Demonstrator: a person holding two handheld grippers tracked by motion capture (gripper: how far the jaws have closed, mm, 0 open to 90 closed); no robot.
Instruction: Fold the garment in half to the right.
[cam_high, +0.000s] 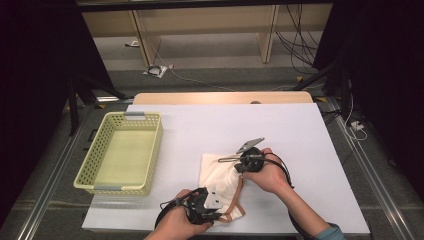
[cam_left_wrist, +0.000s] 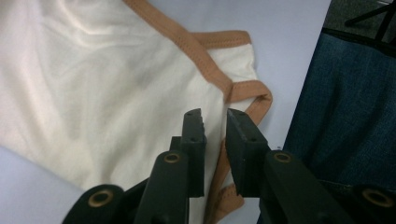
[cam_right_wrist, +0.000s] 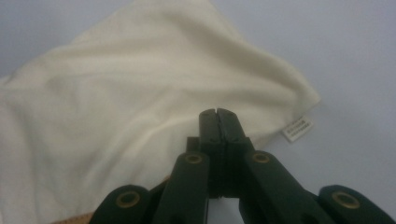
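Observation:
A cream garment (cam_high: 217, 175) with tan trim lies rumpled on the white table (cam_high: 290, 130) near its front edge. My left gripper (cam_high: 220, 215) hovers at the garment's near corner. In the left gripper view, the left gripper (cam_left_wrist: 215, 116) is open by a narrow gap just above the tan trim (cam_left_wrist: 205, 63) of the garment (cam_left_wrist: 93, 93), and nothing is pinched. My right gripper (cam_high: 238, 169) is at the garment's far right side. Seen from its own camera, the right gripper (cam_right_wrist: 217, 113) is shut over the cream fabric (cam_right_wrist: 116, 116). I cannot tell if cloth is caught in it. A small white label (cam_right_wrist: 297, 128) sticks out at the hem.
A pale yellow perforated basket (cam_high: 158, 145) stands on the table's left side with nothing in it. The person's blue-jeaned leg (cam_left_wrist: 341, 116) is just past the table's front edge. Bare white table spreads behind and to the right of the garment.

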